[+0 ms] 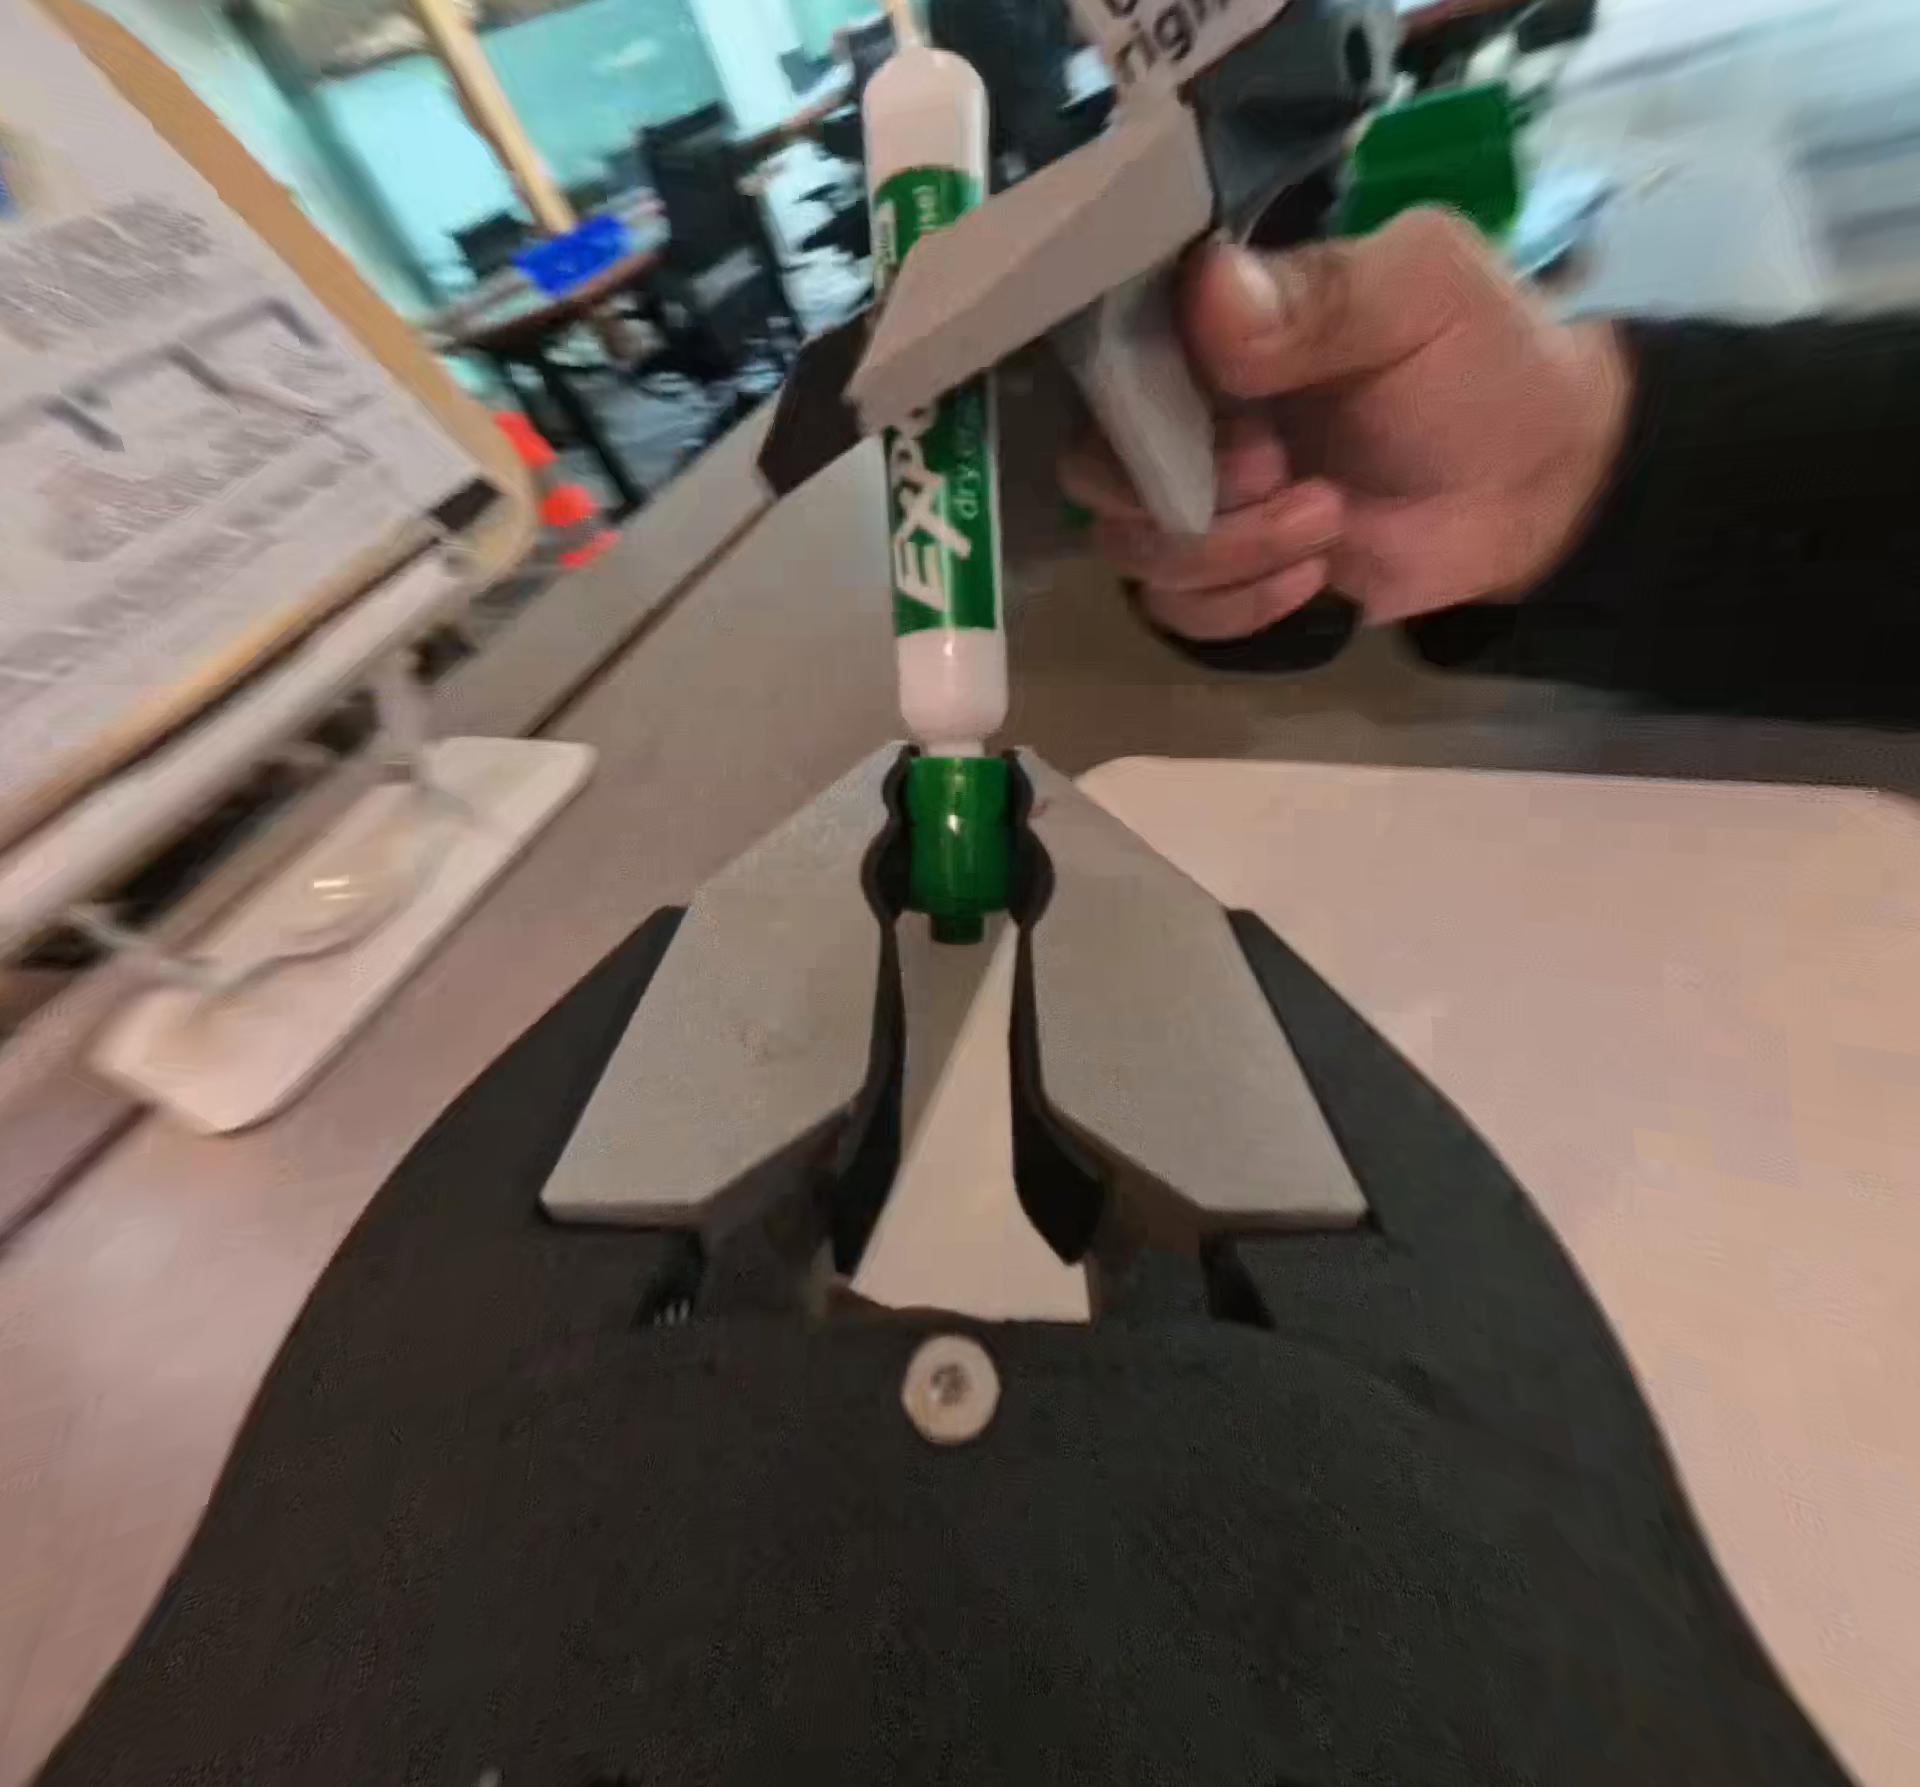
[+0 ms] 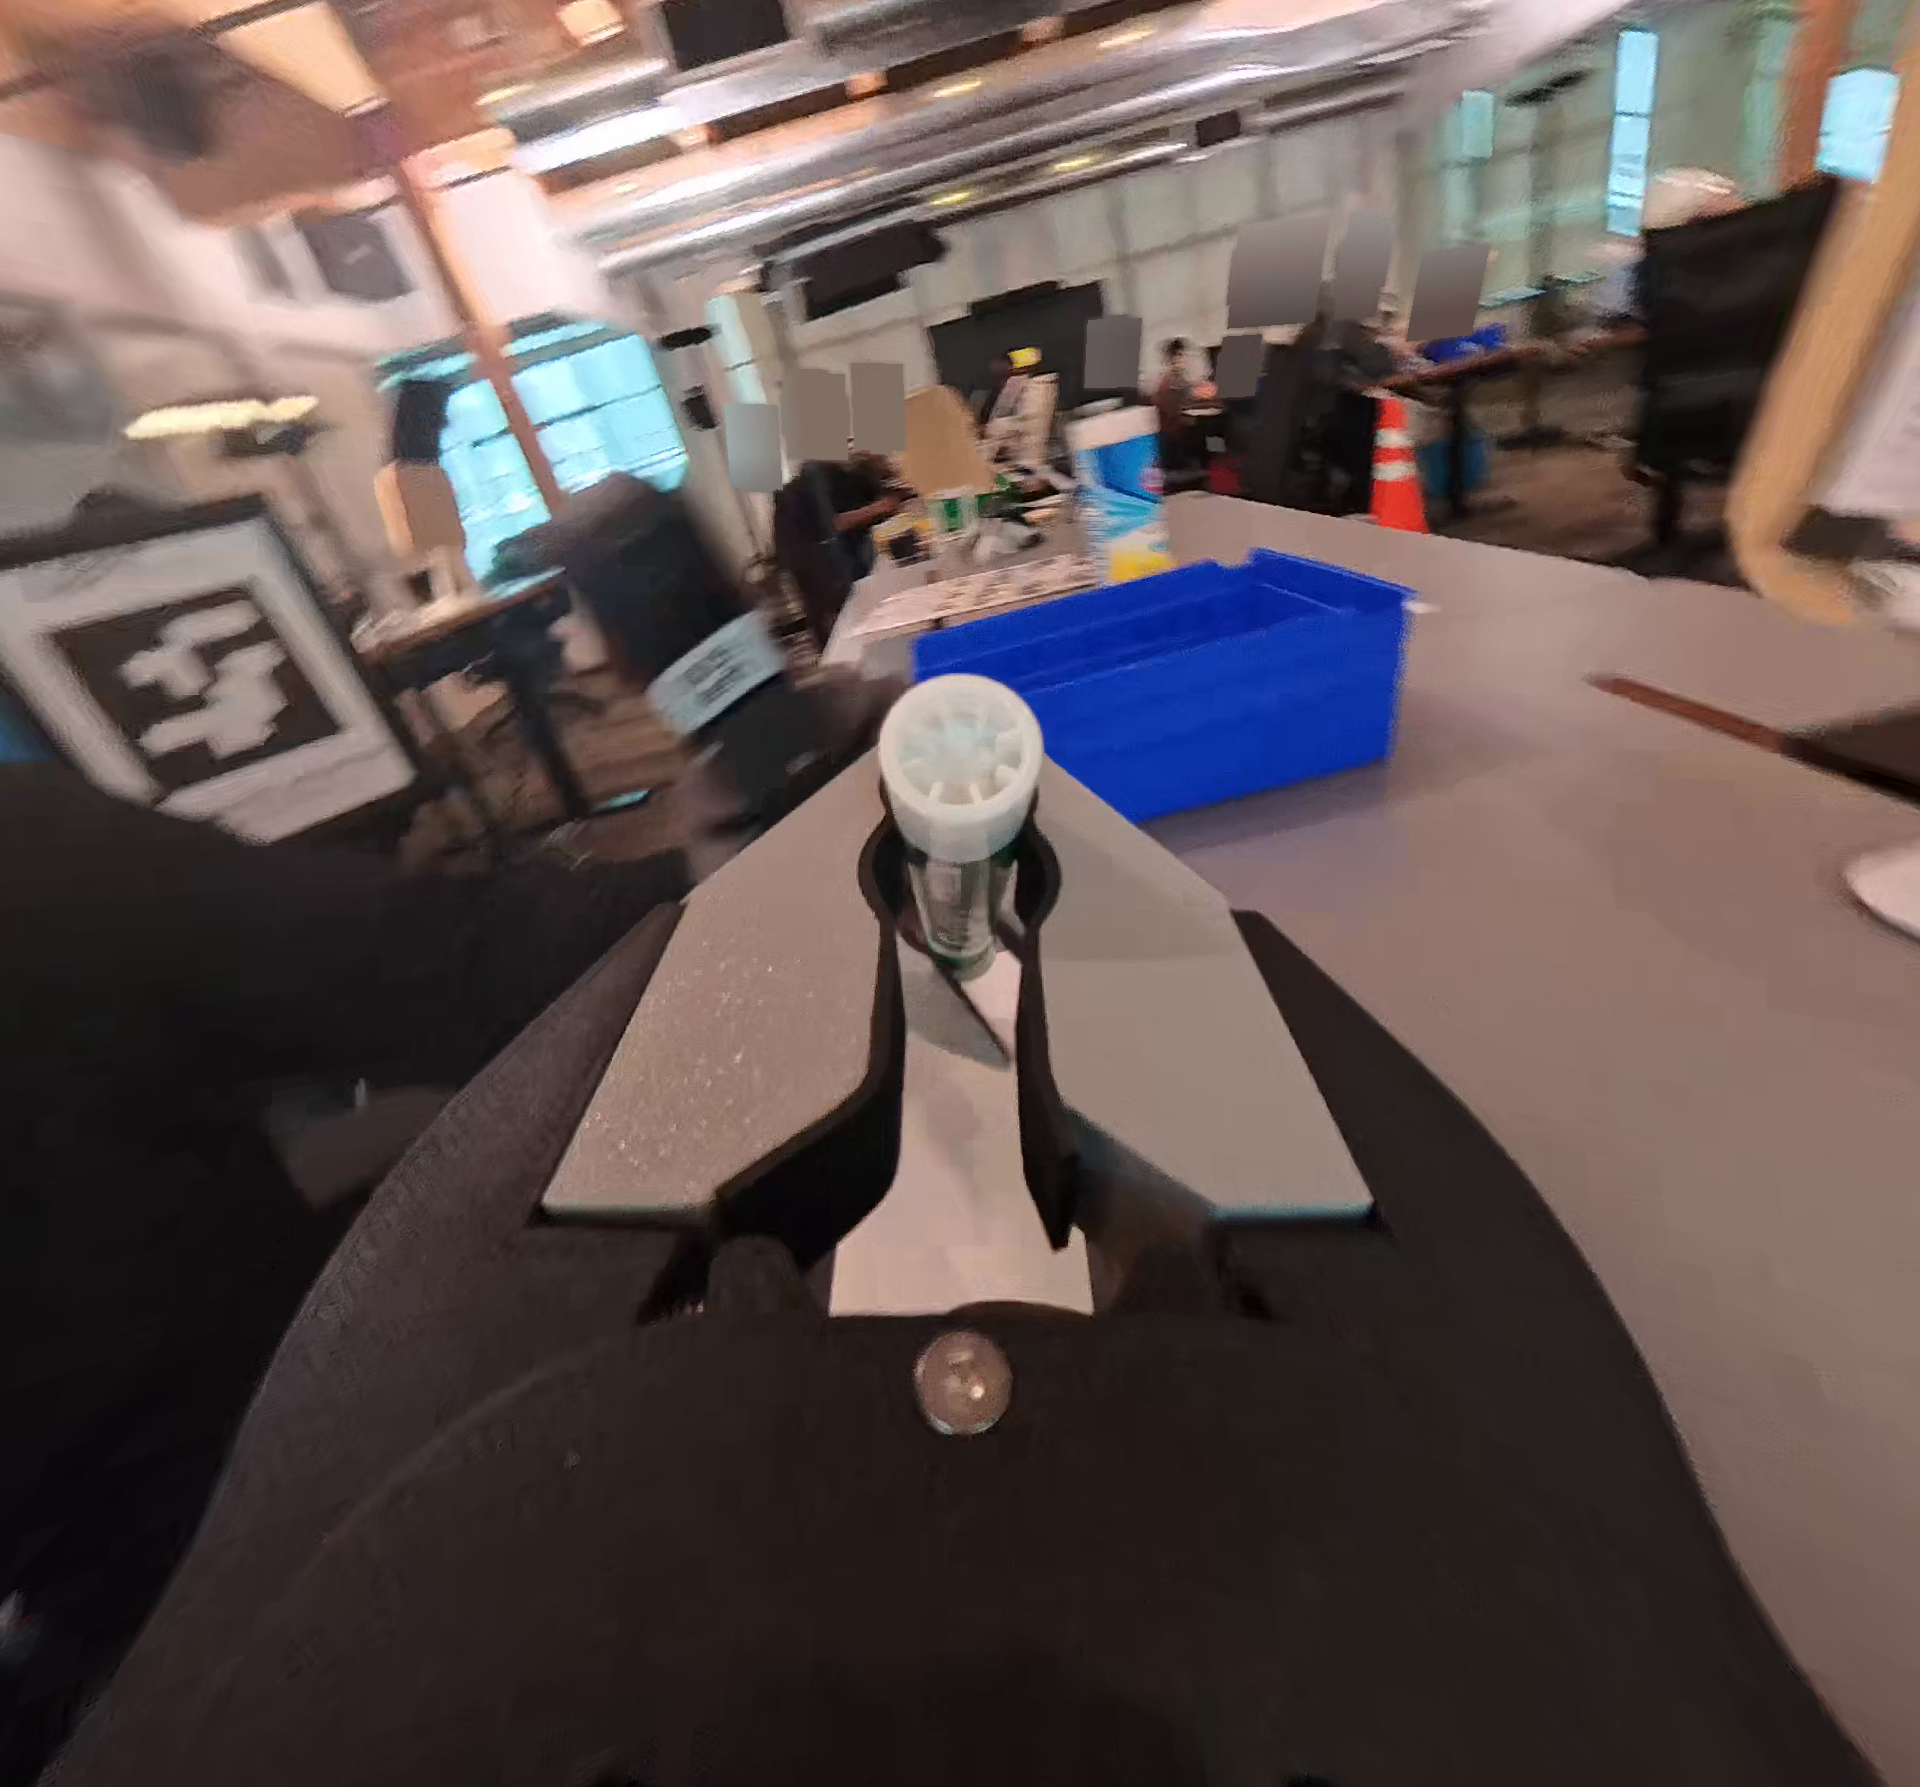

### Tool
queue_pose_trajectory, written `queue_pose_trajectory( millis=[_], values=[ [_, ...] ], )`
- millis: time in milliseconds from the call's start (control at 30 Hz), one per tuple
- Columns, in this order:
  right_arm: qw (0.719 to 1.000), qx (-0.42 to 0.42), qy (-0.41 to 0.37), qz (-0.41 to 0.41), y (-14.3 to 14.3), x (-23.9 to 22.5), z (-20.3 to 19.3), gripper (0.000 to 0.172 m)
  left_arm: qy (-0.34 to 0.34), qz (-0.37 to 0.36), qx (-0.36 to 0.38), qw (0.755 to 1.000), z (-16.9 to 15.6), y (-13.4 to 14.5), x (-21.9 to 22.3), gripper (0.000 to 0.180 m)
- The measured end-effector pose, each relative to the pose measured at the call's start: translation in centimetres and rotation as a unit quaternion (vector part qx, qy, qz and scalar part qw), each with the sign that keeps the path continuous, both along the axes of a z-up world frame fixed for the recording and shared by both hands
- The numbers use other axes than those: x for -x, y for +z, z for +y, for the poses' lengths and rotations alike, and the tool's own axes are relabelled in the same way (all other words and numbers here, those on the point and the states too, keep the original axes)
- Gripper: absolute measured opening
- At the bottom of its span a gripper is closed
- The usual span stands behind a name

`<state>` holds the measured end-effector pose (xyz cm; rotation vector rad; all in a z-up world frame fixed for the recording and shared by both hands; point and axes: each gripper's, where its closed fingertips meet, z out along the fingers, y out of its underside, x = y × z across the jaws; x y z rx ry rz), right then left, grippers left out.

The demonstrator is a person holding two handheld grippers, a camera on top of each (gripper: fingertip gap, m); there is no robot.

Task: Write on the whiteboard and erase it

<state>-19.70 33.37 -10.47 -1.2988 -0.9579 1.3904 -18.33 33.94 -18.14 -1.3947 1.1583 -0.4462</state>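
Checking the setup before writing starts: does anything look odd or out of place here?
Nothing is spilled or damaged. The marker stands upright, its green cap clamped in the left gripper and its barrel in the right gripper. It is still capped.

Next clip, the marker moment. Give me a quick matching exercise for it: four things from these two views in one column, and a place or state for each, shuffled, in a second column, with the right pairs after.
Things
1. marker cap
2. marker barrel
3. blue bin
4. whiteboard

Places or states
A. lying flat on the table, right of the left gripper
B. clamped between the left gripper's fingertips
C. standing empty on the grey table, beyond the right gripper
D. gripped partway along by the right gripper

Pairs: 1-B, 2-D, 3-C, 4-A
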Motion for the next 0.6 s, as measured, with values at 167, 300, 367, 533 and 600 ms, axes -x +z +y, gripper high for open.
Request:
queue_pose_trajectory(
  millis=[167,300,367,533,600],
  values=[
    [0.991,-0.073,0.114,0.008,1.0,0.9,-4.9,0.015,-0.295,-0.123,0.359,0.877,-7.7,1.4,-0.5,0.013],
    [0.998,-0.024,0.058,-0.019,-0.4,1.2,-2.1,0.016,-0.235,-0.107,0.334,0.906,-5.3,-0.2,-0.5,0.013],
    [1.0,0.014,-0.001,-0.023,-1.0,0.8,0.4,0.015,-0.122,-0.067,0.22,0.965,-2.3,-0.9,-0.4,0.013],
    [0.993,0.038,-0.103,-0.045,-2.2,0.5,3.0,0.014,0.123,0.128,-0.118,0.977,2.8,-2.5,0.5,0.015],
    [0.994,0.019,-0.102,-0.038,-1.7,0.5,2.7,0.015,0.127,0.113,-0.109,0.979,2.9,-2.2,0.6,0.015]
  ],
)
